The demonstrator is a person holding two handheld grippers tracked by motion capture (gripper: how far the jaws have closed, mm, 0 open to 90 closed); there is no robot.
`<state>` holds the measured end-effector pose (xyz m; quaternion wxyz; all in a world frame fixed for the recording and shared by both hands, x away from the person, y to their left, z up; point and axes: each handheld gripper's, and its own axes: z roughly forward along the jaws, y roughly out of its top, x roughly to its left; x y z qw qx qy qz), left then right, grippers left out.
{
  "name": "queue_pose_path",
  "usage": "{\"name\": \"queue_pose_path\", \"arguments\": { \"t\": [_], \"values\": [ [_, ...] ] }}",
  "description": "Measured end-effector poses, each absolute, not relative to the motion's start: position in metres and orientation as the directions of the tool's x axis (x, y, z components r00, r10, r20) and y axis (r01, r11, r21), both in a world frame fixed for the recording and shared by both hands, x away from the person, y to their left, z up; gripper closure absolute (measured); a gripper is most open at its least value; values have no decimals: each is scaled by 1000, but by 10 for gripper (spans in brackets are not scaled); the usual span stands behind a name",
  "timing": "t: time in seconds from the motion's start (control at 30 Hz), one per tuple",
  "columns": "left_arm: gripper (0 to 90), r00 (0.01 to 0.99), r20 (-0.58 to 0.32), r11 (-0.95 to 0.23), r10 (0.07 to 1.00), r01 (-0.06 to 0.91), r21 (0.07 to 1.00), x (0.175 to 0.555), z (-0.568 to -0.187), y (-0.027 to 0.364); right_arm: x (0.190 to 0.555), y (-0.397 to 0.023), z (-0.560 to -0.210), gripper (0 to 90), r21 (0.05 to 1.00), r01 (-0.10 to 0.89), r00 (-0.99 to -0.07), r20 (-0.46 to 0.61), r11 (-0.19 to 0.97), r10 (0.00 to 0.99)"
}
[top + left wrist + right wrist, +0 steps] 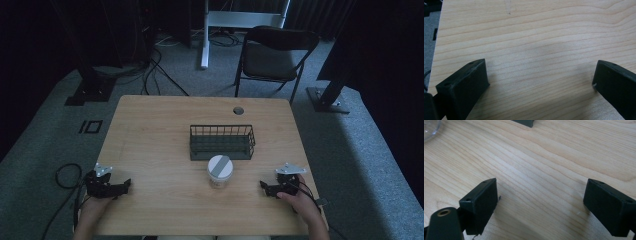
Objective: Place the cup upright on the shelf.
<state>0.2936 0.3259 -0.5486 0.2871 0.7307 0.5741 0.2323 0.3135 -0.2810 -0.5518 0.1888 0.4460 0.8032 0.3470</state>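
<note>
A clear jar with a white and grey lid (220, 171) stands at the middle of the wooden table (150, 130), just in front of a dark wire basket (221, 142). My left gripper (125, 185) rests near the table's left front edge, held by a hand. It is open, its jaws wide apart over bare wood (540, 72). My right gripper (264, 187) rests near the right front edge, also open with nothing between its jaws (540, 192). In the right gripper view the jar's glass edge (430, 130) shows at top left and the basket's corner (524, 122) at the top.
A round cable hole (238, 110) sits near the table's far edge. Beyond the table stand a black folding chair (272, 57), a white desk frame (240, 22) and dark stands with cables on the grey carpet.
</note>
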Motion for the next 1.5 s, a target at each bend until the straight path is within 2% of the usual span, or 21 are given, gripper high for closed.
{"name": "queue_pose_path", "arguments": {
  "t": [0.87, 1.5],
  "values": [
    [1, 233, 10, -176, 972, 706, 686, 294, -549, 326, 313, -275, -549, 118, 737, 576, -539, 17, 354, 842],
    [1, 233, 10, -176, 972, 706, 686, 294, -549, 326, 311, -251, -542, 118, 764, 528, -612, 39, 372, 790]
  ]
}}
